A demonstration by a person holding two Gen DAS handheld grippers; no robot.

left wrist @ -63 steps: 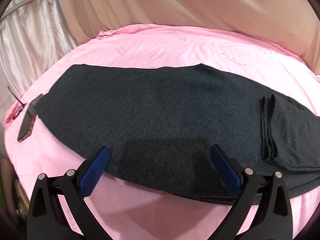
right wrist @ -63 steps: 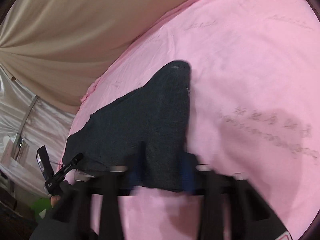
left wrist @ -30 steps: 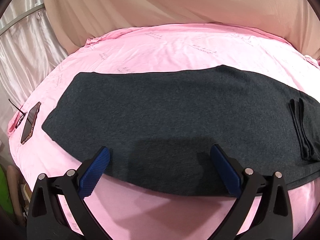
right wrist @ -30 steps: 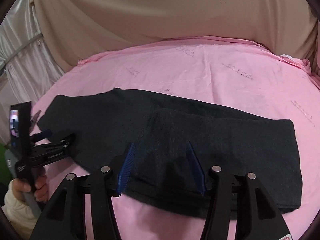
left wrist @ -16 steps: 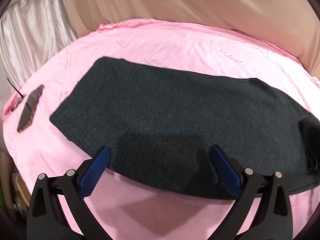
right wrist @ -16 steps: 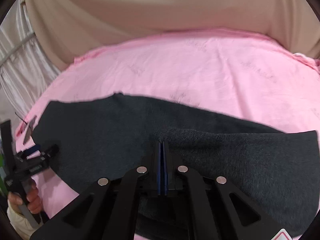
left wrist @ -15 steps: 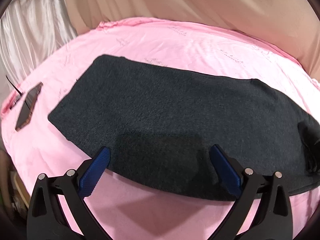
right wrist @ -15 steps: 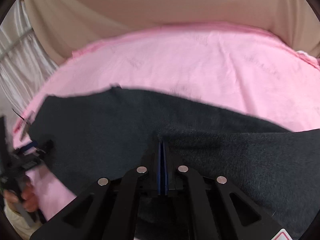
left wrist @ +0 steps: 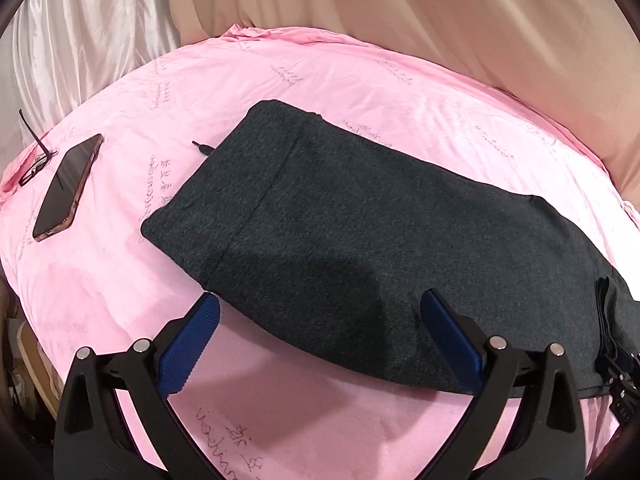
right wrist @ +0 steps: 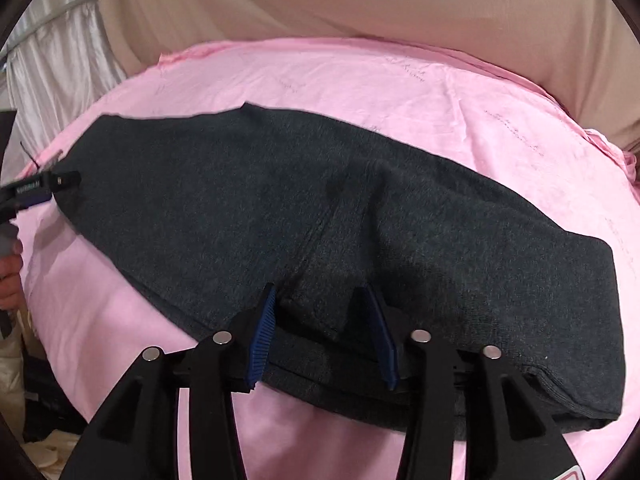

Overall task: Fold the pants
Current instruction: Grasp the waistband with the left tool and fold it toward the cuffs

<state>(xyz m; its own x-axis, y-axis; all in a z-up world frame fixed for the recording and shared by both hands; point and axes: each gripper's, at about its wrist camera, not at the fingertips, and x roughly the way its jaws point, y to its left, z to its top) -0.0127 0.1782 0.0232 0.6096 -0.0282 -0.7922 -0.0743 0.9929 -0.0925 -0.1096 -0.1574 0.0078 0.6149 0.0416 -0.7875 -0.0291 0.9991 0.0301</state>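
Over pants [left wrist: 360,232]: both grippers' fingers [left wrist: 188,344] apart.

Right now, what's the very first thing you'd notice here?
The big dark grey pants stretched across the bright pink sheet, with one end folded over. Next, the phone lying near the sheet's left edge, and the open left gripper hovering at the pants' near edge.

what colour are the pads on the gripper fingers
Blue, with a ribbed surface, on black fingers. The left gripper pads show it best in the left wrist view.
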